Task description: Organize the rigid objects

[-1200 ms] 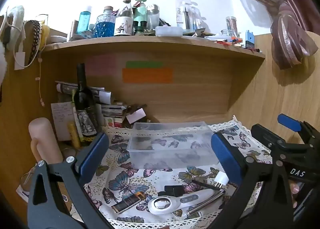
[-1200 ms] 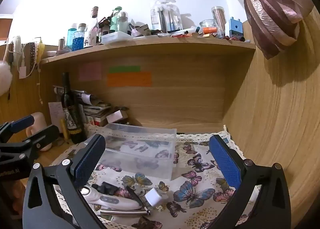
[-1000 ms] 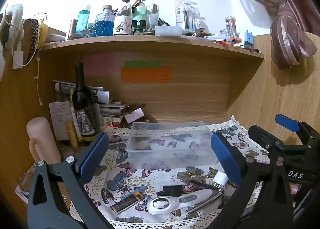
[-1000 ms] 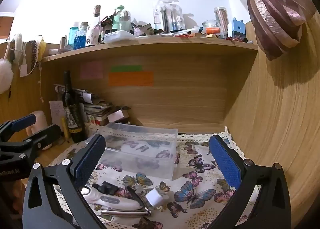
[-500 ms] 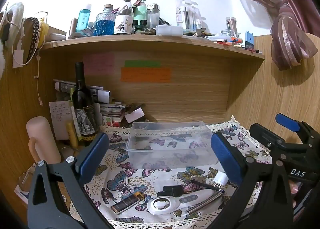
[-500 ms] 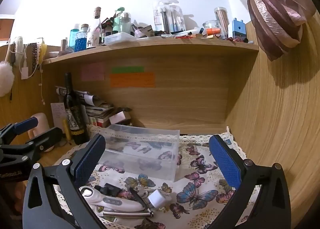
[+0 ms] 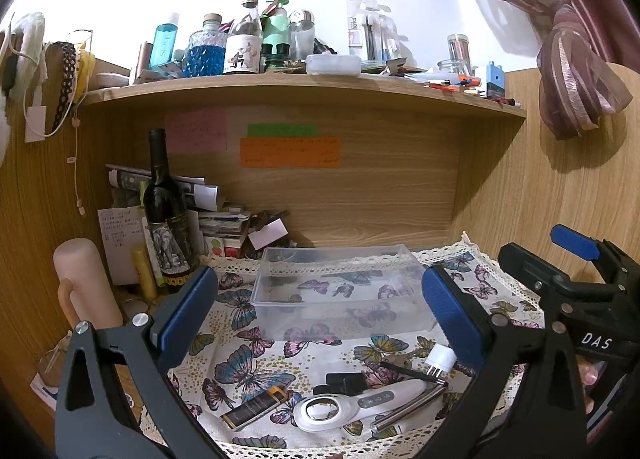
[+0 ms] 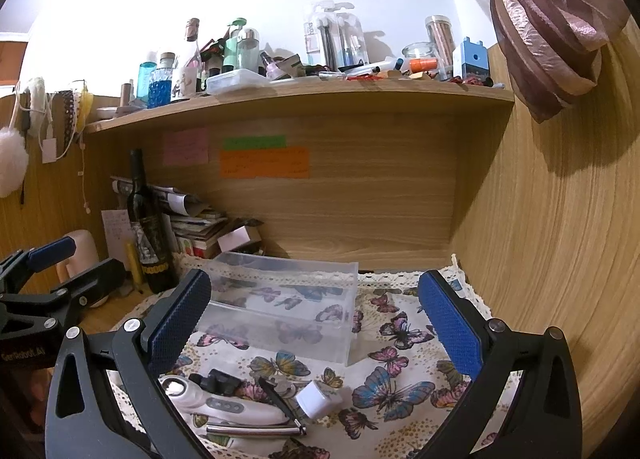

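An empty clear plastic box (image 7: 338,291) (image 8: 280,311) stands on the butterfly cloth (image 7: 248,347). In front of it lie a white handheld device (image 7: 360,409) (image 8: 224,405), a small black part (image 7: 346,381) (image 8: 220,381), a white plug-like piece (image 7: 440,359) (image 8: 318,399), a metal rod (image 7: 412,405) (image 8: 252,429) and a dark flat bar (image 7: 256,407). My left gripper (image 7: 320,319) is open and empty above these items. My right gripper (image 8: 316,323) is open and empty, to the right of the left one (image 8: 48,287); it shows in the left wrist view (image 7: 576,271).
A wine bottle (image 7: 164,215), stacked books and papers (image 7: 224,227) and a pink cylinder (image 7: 84,283) crowd the back left. A shelf (image 7: 304,87) full of bottles hangs overhead. A wooden wall (image 8: 560,239) closes the right side.
Both grippers have drifted slightly; the right view has risen a little. Nothing on the cloth has moved, and both grippers stay open.
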Motion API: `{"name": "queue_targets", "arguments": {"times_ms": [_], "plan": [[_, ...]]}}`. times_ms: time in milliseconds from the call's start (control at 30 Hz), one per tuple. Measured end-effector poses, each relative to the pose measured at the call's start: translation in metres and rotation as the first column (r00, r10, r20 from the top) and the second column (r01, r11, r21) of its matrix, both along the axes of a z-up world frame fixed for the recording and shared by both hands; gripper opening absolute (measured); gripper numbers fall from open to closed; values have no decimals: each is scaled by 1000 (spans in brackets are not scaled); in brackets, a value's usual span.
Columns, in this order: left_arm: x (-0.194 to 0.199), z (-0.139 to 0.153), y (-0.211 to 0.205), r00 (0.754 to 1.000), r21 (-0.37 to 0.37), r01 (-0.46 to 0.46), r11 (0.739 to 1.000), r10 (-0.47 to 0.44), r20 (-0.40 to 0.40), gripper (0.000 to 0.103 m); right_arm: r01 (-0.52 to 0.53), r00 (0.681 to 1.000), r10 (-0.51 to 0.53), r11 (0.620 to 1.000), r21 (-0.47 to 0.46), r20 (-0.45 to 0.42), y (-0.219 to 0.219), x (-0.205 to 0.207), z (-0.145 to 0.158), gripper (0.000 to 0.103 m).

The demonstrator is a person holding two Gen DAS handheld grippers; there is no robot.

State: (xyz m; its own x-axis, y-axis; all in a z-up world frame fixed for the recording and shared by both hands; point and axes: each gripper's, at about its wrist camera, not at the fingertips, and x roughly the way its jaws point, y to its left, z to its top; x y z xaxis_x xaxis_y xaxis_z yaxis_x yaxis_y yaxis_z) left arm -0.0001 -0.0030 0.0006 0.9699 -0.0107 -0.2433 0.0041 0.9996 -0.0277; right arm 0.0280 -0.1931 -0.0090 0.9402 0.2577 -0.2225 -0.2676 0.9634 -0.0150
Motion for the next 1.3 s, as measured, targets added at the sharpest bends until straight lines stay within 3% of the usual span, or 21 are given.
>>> {"name": "queue_targets", "arguments": {"times_ms": [1300], "plan": [[-3, 5, -4, 1000, 2, 5, 1000, -5, 9, 103, -6, 1000, 6, 1000, 0, 11, -1, -5, 6, 103]]}}
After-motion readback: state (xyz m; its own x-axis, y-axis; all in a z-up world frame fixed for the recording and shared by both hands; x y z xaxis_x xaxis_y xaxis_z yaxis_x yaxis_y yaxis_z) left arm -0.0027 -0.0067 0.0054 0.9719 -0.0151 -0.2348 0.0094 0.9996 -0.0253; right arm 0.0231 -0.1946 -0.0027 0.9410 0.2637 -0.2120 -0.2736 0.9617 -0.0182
